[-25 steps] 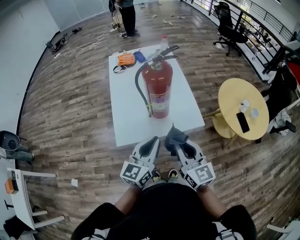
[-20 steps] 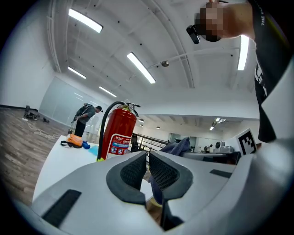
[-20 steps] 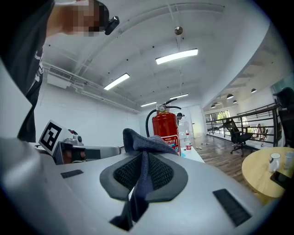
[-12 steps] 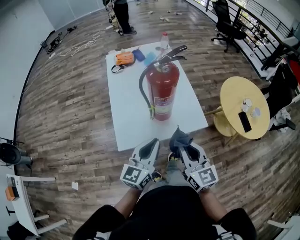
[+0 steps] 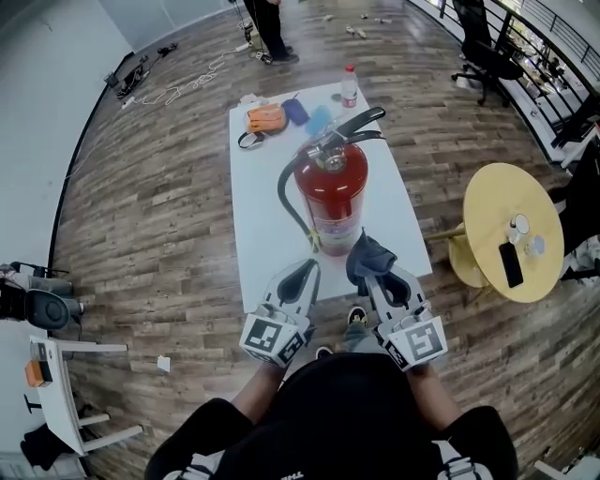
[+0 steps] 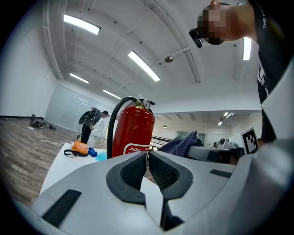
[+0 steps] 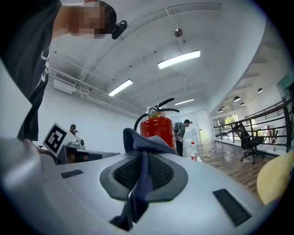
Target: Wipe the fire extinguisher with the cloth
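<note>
A red fire extinguisher with a black hose and lever stands upright on the white table; it also rises ahead in the left gripper view and in the right gripper view. My right gripper is shut on a dark blue-grey cloth, which bunches above the jaws just short of the cylinder's base. My left gripper sits beside it at the table's near edge, its jaws closed together with nothing between them.
At the table's far end lie an orange pouch, blue items and a clear bottle. A round yellow side table with a phone stands to the right. A person stands beyond the table. An office chair is far right.
Both grippers and my view have moved forward toward the table. The cloth now sits close to the extinguisher's base; the grippers' jaws have not changed.
</note>
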`<state>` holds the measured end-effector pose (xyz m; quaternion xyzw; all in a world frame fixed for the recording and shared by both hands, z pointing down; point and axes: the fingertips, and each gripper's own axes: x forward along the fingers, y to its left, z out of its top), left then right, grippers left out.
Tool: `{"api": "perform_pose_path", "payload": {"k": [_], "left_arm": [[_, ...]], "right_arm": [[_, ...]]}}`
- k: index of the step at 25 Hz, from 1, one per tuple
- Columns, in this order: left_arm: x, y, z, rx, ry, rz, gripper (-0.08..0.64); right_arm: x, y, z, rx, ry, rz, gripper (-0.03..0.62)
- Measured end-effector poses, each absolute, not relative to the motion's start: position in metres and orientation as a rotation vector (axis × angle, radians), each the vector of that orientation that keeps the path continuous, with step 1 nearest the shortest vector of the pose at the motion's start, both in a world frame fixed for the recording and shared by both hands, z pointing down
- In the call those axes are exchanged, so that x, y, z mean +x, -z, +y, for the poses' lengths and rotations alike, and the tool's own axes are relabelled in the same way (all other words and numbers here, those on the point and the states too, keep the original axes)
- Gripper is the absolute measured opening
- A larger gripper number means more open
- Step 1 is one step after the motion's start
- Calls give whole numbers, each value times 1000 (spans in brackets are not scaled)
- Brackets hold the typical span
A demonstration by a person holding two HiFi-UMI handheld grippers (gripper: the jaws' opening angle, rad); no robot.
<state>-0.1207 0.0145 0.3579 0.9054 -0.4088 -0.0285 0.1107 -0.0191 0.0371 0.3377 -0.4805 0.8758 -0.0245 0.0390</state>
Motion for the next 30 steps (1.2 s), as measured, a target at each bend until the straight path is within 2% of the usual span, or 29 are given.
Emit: {"api": "perform_pose_path", "payload": {"k": [9,20,30], "left_arm": [[-96,-359,-36,2637,44,-1292,35],[-109,-373,-63,2550,-7,-1438,35],[-122,-379,-83,2558,-6,-1434,35]], "right_arm": [[9,-317,-30,-1317,41,2695,37],[4,-313,-71,-1156,-25,2743,37],[-5,-251,-97,-1146,-99,2804,37]]}}
